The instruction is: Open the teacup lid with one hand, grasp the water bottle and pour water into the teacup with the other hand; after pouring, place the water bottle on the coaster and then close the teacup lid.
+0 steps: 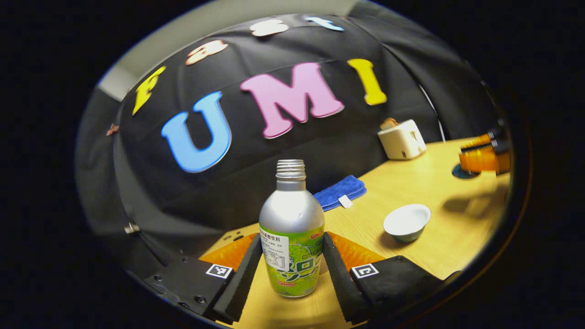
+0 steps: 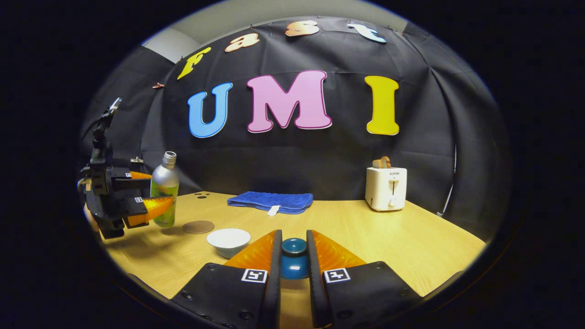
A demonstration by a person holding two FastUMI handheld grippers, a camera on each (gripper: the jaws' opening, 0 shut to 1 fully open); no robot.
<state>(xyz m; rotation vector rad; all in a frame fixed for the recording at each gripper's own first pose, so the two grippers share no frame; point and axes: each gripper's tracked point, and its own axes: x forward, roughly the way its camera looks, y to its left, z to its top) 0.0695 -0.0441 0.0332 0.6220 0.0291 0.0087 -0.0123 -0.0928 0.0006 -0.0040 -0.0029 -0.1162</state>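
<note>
My left gripper (image 1: 292,269) clamps the water bottle (image 1: 292,228) near the coaster (image 2: 198,226); my right gripper (image 2: 294,260) pinches the teacup lid (image 2: 294,259). I should tilt slowly over the open teacup (image 2: 228,241).

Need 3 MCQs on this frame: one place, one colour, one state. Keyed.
1. Where is the coaster?
A. under the toaster
B. on the table between bottle and cup
C. on the towel

2. What colour is the towel?
A. blue
B. red
C. white

3. What state is the cup in?
A. lidded
B. tipped over
C. open, upright

Key: 1 B, it lies bare beside the bottle. 2 A, blue cloth by the wall. 3 C, its white inside shows and the right gripper holds the lid.
</note>
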